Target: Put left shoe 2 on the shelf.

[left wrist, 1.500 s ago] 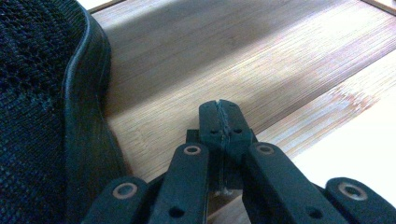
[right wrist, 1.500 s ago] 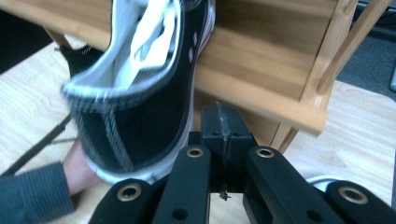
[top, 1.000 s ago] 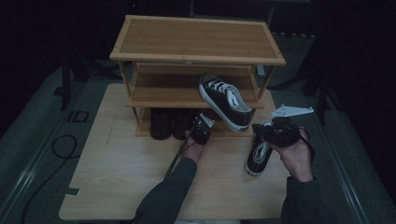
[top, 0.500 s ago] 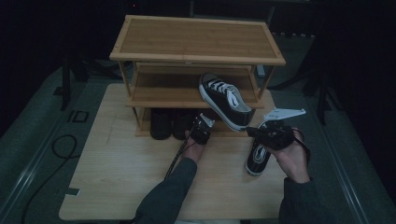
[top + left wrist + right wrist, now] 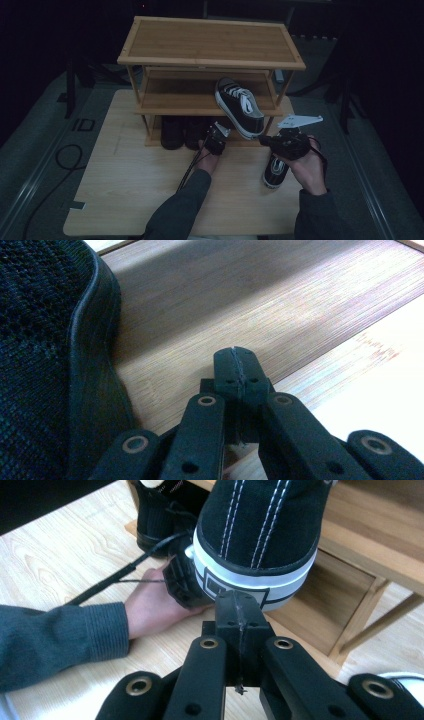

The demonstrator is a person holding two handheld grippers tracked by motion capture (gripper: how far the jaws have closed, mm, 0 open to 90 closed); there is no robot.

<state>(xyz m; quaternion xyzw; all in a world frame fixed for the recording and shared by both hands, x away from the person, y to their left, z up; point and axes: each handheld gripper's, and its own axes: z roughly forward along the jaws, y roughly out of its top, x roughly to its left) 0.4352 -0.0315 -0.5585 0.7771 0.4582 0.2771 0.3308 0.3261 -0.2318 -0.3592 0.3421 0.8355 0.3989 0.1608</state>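
A black sneaker with a white sole [image 5: 239,106] lies on the middle shelf of a wooden shoe rack [image 5: 210,62], its heel hanging over the front edge. In the right gripper view that heel [image 5: 260,535] is directly ahead of my right gripper [image 5: 239,611], which is shut and empty; I cannot tell whether the tips touch the heel. My right gripper [image 5: 265,141] is at the sneaker's heel end. A second sneaker [image 5: 274,171] lies on the table under my right hand. My left gripper [image 5: 215,134] is shut and empty at the bottom shelf, its tips [image 5: 236,367] beside a black mesh shoe [image 5: 40,365].
Two black shoes [image 5: 172,132] sit side by side on the bottom shelf. The rack stands on a light wooden table [image 5: 130,185]. My left gripper's cable [image 5: 192,162] trails back along the left forearm. Dark floor and black stands surround the table.
My right gripper has shifted slightly to the left, toward the overhanging heel of the sneaker. The left hand has stayed at the bottom shelf.
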